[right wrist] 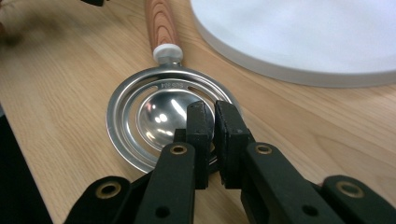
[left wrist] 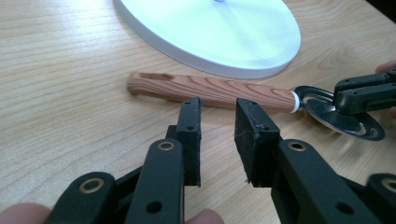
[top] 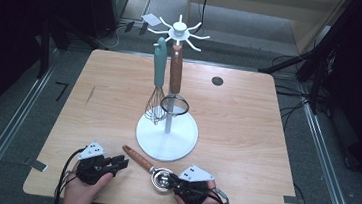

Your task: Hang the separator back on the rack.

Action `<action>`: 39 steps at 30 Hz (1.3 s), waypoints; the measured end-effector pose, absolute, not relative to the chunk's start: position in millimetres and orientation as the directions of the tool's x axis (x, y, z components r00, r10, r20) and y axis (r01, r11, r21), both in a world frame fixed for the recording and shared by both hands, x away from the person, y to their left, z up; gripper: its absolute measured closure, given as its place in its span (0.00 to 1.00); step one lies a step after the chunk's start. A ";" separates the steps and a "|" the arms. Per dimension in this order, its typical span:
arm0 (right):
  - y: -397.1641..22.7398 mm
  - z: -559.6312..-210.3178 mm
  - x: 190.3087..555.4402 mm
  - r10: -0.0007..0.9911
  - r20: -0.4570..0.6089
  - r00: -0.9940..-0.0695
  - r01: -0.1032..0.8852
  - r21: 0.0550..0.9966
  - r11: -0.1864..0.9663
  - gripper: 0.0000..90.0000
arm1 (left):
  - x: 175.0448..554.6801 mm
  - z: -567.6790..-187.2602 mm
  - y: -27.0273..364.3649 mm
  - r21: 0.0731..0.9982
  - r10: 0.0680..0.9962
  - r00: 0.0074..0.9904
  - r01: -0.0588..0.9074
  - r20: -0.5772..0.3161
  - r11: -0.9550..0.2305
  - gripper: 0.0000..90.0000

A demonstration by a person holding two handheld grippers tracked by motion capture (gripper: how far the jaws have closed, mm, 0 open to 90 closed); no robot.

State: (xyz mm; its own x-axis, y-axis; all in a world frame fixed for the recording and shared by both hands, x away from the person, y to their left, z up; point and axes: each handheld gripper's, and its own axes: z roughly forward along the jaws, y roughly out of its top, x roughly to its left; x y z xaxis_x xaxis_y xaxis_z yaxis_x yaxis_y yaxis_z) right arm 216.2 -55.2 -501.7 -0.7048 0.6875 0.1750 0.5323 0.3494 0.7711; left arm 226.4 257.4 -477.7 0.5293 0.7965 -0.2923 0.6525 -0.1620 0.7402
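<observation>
- Lying on the table [top: 248, 113] near its front edge, just in front of the white round base [top: 166, 137] of the utensil stand, is a wooden-handled egg separator [top: 150, 165]; its handle points toward the front-left and its steel head [right wrist: 159, 116] toward the front-right.
- Right gripper [top: 177, 182], held at the front edge right of centre, has its jaws pressed nearly together, pinching the rim of the steel head; in the right gripper view the pads sit over the near rim of the shallow bowl.
- That slotted bowl holds nothing; only light glints in its polished hollow.
- Left gripper [top: 122, 162], at the front edge left of centre, has its jaws partly spread with nothing between them; in the left gripper view the wooden handle [left wrist: 210, 89] lies crosswise just beyond the pads, apart from them.
- Stand's base plate is bare apart from its pole [top: 169, 116].
- Hanging from the white hooks at the stand's top [top: 179, 29] are a whisk [top: 158, 79] with a teal handle and a small round strainer [top: 175, 89] with a wooden handle, both above the middle of the table.
</observation>
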 end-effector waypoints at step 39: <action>-34.0 -496.5 246.7 0.625 0.161 -0.764 0.512 0.740 0.436 0.71 | 235.3 -489.1 253.7 0.718 0.801 0.527 0.670 -0.284 -0.187 0.72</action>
State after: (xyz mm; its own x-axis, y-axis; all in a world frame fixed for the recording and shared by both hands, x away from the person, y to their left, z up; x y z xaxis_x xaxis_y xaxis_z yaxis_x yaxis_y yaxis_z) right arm 246.7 -34.0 -496.5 -0.7643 0.6245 0.1606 0.5117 0.4359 0.7404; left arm 235.3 253.7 -489.1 0.5274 0.8008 -0.2836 0.6702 -0.1870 0.7183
